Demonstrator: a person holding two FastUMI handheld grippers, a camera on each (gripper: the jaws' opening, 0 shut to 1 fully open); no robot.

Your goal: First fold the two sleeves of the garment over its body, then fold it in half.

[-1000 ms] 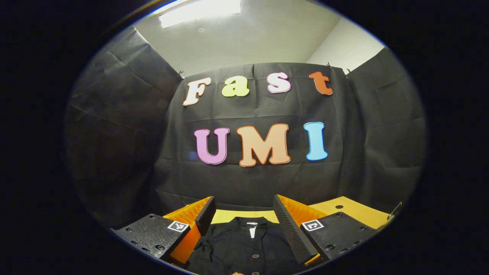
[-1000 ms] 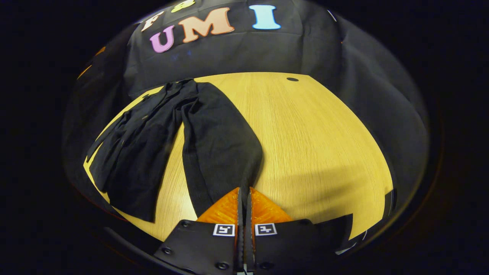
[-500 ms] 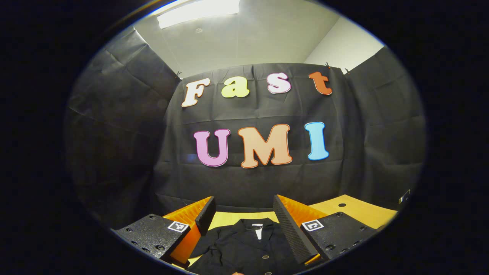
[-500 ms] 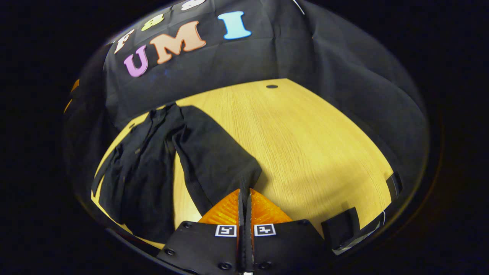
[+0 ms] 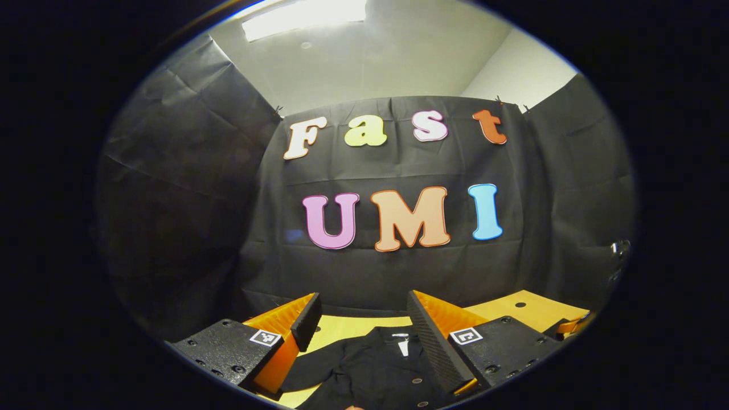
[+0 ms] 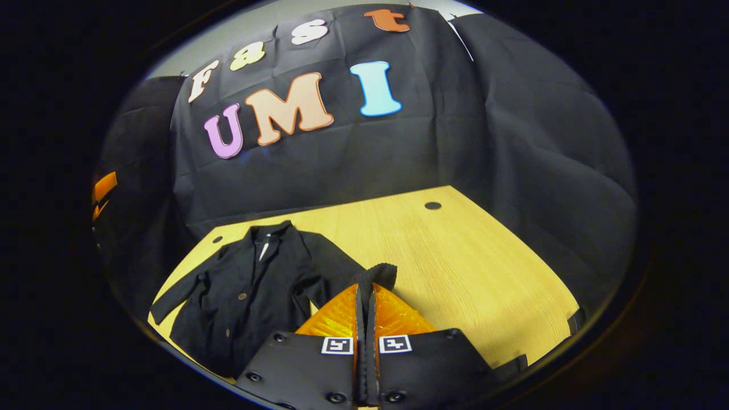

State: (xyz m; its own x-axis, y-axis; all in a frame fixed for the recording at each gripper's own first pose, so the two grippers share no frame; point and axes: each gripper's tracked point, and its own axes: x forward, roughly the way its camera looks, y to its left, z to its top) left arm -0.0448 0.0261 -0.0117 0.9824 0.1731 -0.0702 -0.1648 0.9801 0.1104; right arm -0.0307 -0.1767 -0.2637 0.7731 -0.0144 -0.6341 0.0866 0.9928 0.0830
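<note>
First sleeve fold in hand. Right gripper [image 6: 365, 290] clenched on sleeve cuff [image 6: 380, 272], lifted; black jacket [image 6: 250, 290] near table's [image 6: 467, 267] left edge. Left gripper [image 5: 359, 322] released above collar. Next: carry cuff over body.

The left gripper view looks low and level at the back wall, the jacket [image 5: 370, 364] at its bottom edge, while the right gripper view looks down from higher, sharing that jacket [image 6: 250, 290] and the table [image 6: 455, 267].
</note>
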